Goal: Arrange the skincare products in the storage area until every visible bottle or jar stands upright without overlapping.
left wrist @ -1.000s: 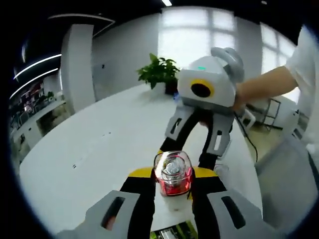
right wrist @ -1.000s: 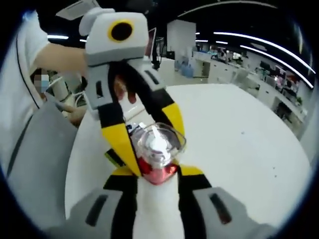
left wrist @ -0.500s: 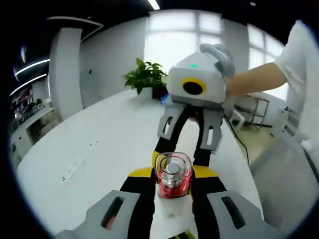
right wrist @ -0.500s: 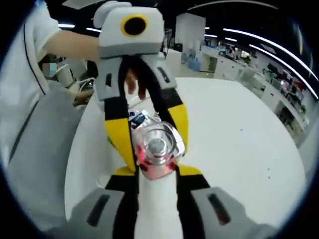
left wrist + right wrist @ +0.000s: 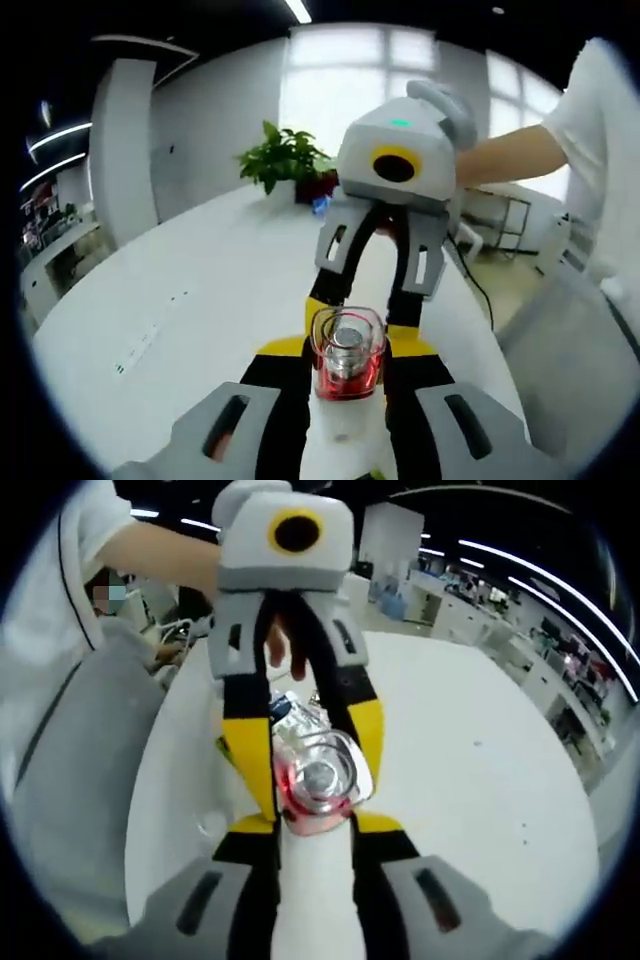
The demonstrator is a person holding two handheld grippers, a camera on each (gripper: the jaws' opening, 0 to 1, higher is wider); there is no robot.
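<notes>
You are holding one bottle (image 5: pixel 347 352) between both grippers, low and centre in each view; its clear cap and red band are facing the camera. Over the last second you have been raising it and tipping it more end-on, so the table (image 5: pixel 200 300) is dropping away. That suggests you are carrying it toward a standing spot rather than setting it down yet.

The left gripper (image 5: pixel 345 385) is clamping the bottle near its cap, and the right gripper (image 5: pixel 315 825) is closing on it from the opposite side. In the upper centre of each view the other gripper is reaching in.

No brand, label or writing is legible.
</notes>
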